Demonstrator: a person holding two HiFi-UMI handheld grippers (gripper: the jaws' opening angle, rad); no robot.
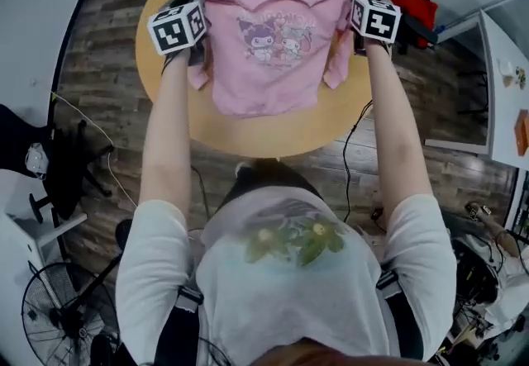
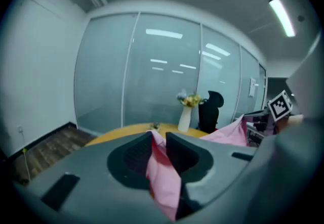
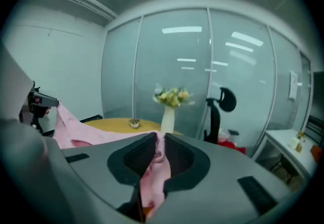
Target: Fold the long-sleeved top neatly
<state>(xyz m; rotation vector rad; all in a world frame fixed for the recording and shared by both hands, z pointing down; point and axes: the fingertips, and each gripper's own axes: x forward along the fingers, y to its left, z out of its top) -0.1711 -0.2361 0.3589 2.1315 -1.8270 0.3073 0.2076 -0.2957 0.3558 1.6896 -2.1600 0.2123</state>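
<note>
light: bright, even, from ceiling strip [image 2: 282,15] | edges: fisheye-bent, dark-cornered | blur: slight

1. Head view: from the person's head, steeply down onto the round bench [image 1: 264,140].
2. Left gripper view: close behind its jaws, facing across the bench to the glass wall [image 2: 152,66].
3. Right gripper view: the same; both show the vase [image 2: 184,118]; all three share the pink top [image 1: 269,75].

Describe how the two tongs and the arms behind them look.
The left tongs and right tongs have grey moulded bodies with black ribbed pads inside the jaws. The left cube and right cube are white with black square markers. The person wears a white T-shirt with short sleeves.
</note>
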